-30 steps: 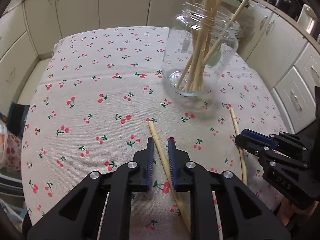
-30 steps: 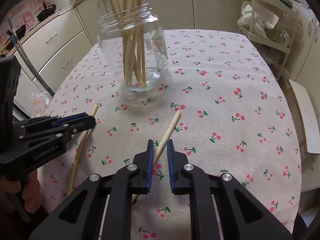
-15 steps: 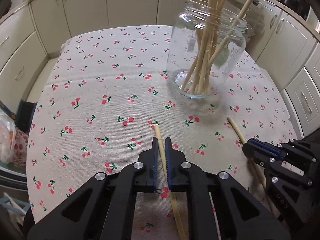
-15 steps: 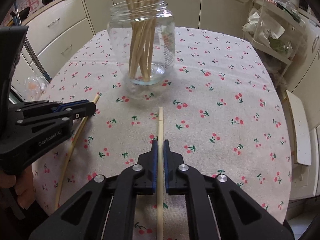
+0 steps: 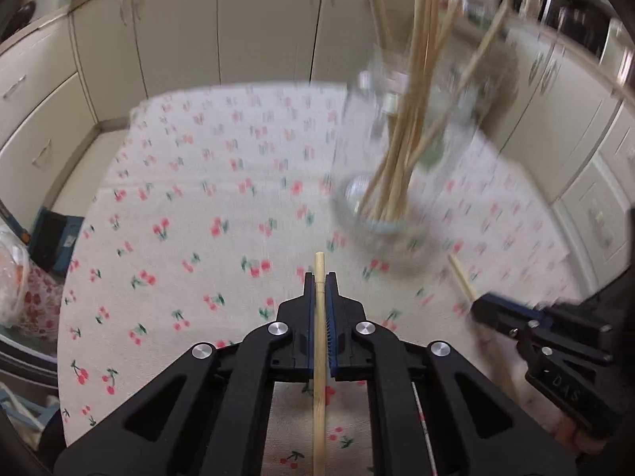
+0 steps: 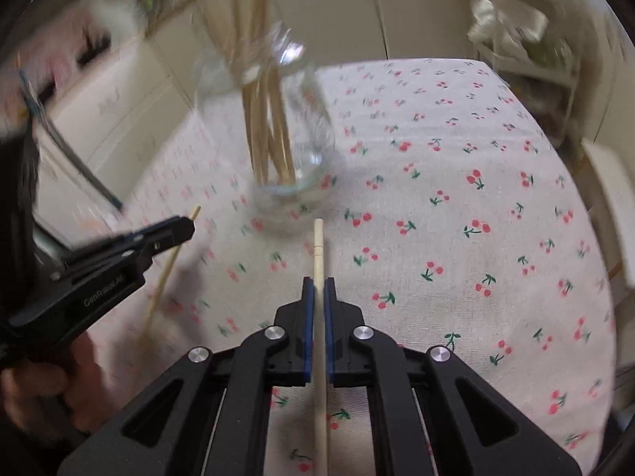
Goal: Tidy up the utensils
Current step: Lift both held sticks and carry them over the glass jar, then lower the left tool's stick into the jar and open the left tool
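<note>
Each black gripper, left (image 5: 320, 277) and right (image 6: 318, 282), pinched one thin wooden chopstick (image 5: 319, 341). The full glass jar (image 5: 401, 166) was crowded, so a stick could bump and tip it

Both grippers (image 5: 320, 277) (image 6: 318, 281): black plastic linkages, blue ribbed finger pads (image 5: 330, 317), silver screws; white lettering printed on sides.
</note>
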